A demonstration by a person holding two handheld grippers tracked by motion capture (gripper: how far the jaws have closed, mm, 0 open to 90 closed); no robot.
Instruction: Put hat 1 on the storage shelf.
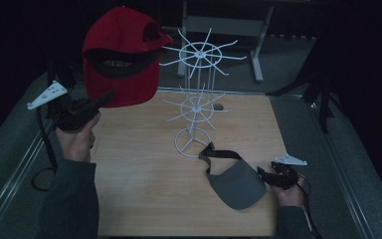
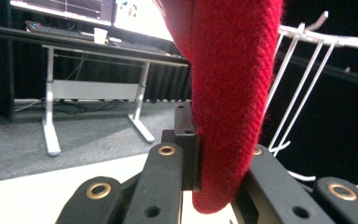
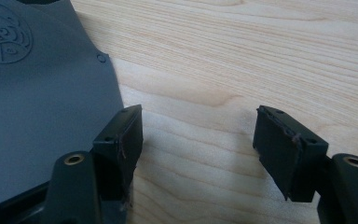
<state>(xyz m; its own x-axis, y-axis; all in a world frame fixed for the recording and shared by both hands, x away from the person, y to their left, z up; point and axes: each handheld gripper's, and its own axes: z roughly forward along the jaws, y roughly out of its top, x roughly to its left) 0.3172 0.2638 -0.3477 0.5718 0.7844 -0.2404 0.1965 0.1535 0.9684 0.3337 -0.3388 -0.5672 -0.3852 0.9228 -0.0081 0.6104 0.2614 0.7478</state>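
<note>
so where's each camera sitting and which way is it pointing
High view: above the person's side, looking forward and down on the wooden table; both forearms enter from below, left tongs lifting the red cap by the white wire rack.
Left gripper view: rides the left tongs, looking level past the cap's red fabric to the rack.
Right gripper view: rides the right tongs, looking down at tabletop beside the grey visor.
Shared: high and left views show cap and rack; high and right views show the visor.
</note>
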